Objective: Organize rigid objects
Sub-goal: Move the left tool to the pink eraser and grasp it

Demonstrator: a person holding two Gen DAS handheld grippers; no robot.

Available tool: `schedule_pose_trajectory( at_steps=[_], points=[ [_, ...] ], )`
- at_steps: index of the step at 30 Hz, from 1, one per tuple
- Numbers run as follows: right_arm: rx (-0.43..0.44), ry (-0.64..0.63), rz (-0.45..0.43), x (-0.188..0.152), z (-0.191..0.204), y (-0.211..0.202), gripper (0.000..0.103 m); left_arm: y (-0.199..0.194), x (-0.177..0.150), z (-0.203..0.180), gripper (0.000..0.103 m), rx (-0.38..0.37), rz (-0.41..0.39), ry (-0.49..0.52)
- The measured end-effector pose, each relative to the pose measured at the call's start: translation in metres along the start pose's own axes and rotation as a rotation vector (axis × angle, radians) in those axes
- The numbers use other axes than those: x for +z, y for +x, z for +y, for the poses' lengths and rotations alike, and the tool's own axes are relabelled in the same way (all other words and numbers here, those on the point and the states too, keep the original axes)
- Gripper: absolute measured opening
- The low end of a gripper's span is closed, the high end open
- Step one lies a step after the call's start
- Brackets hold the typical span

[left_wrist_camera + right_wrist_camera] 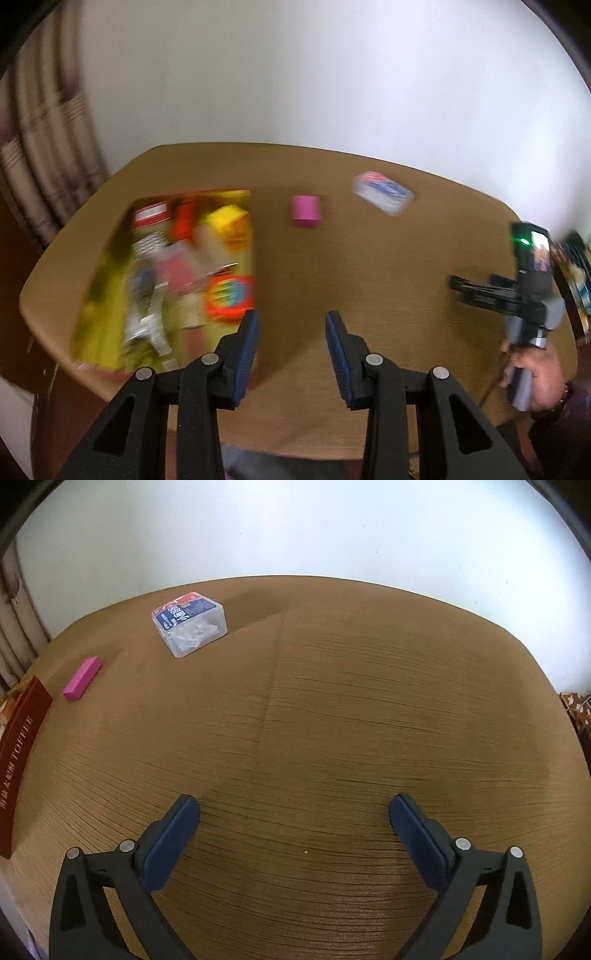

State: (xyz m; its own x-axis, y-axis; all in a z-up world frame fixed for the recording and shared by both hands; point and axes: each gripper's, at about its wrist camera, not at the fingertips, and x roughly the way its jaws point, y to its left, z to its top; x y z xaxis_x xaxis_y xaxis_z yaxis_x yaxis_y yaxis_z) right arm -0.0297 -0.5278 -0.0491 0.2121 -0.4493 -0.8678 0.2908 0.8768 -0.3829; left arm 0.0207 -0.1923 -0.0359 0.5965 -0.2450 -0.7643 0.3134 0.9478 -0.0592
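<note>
A box (236,195) with yellow inner walls, full of several packs and toys, lies at the left of the wooden table; its dark red outer wall (18,760) reads TOFFEE. A pink block (306,210) (82,678) lies to the right of it. Farther right rests a clear plastic case (382,192) (190,624) with a red and blue label. My left gripper (291,321) hovers open beside the box, nothing between its blue pads. My right gripper (293,805) stands wide open over bare table, holding nothing. In the left wrist view the right gripper (456,286) shows at the table's right edge.
The round-cornered wooden table (332,701) backs onto a white wall. A striped curtain (44,155) hangs at the left. A person's hand (535,373) grips the right tool's handle. The left wrist view is motion-blurred.
</note>
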Motion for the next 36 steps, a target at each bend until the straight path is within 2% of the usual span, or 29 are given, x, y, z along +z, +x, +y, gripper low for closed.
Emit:
schedule_pose_trajectory(
  at_steps=[5, 9, 11, 12, 15, 19, 22, 27, 28, 31, 32, 33, 36],
  points=[
    [-0.028, -0.016, -0.003, 0.008, -0.002, 0.006, 0.103, 0.028, 0.040, -0.039, 0.038, -0.022, 0.001, 0.049],
    [-0.131, 0.002, -0.047, 0.024, -0.023, 0.010, 0.102, 0.069, 0.090, -0.048, 0.038, -0.035, 0.038, 0.010],
    [-0.063, 0.075, -0.002, 0.029, -0.043, 0.020, 0.102, 0.088, 0.107, -0.044, 0.038, -0.042, 0.060, -0.026],
    [-0.041, 0.090, -0.009, 0.031, -0.047, 0.019, 0.103, 0.105, 0.118, -0.041, 0.038, -0.047, 0.086, -0.052],
    [-0.047, 0.052, -0.012, 0.029, -0.041, 0.016, 0.103, 0.139, 0.134, -0.034, 0.038, -0.031, 0.138, -0.082],
    [-0.009, 0.038, -0.018, 0.030, -0.037, 0.015, 0.103, 0.178, 0.141, -0.030, 0.038, 0.034, 0.207, -0.046],
    [0.016, 0.054, -0.030, 0.029, -0.041, 0.012, 0.103, 0.199, 0.142, -0.026, 0.038, 0.043, 0.250, -0.026],
    [0.041, 0.056, -0.039, 0.026, -0.042, 0.007, 0.103, 0.226, 0.143, -0.012, 0.038, 0.069, 0.280, -0.051],
    [0.044, 0.057, -0.040, 0.027, -0.044, 0.007, 0.103, 0.227, 0.143, -0.012, 0.040, 0.088, 0.259, -0.042],
    [0.052, 0.063, -0.043, 0.023, -0.051, 0.001, 0.103, 0.235, 0.140, -0.011, 0.042, 0.114, 0.265, -0.032],
    [0.053, 0.064, -0.043, 0.024, -0.053, 0.001, 0.103, 0.242, 0.137, -0.008, 0.042, 0.084, 0.298, -0.049],
    [0.054, 0.065, -0.043, 0.024, -0.054, 0.002, 0.103, 0.244, 0.133, -0.004, 0.043, 0.061, 0.292, -0.076],
    [0.055, 0.066, -0.044, 0.024, -0.056, 0.003, 0.103, 0.241, 0.132, -0.004, 0.041, 0.060, 0.278, -0.074]
  ],
)
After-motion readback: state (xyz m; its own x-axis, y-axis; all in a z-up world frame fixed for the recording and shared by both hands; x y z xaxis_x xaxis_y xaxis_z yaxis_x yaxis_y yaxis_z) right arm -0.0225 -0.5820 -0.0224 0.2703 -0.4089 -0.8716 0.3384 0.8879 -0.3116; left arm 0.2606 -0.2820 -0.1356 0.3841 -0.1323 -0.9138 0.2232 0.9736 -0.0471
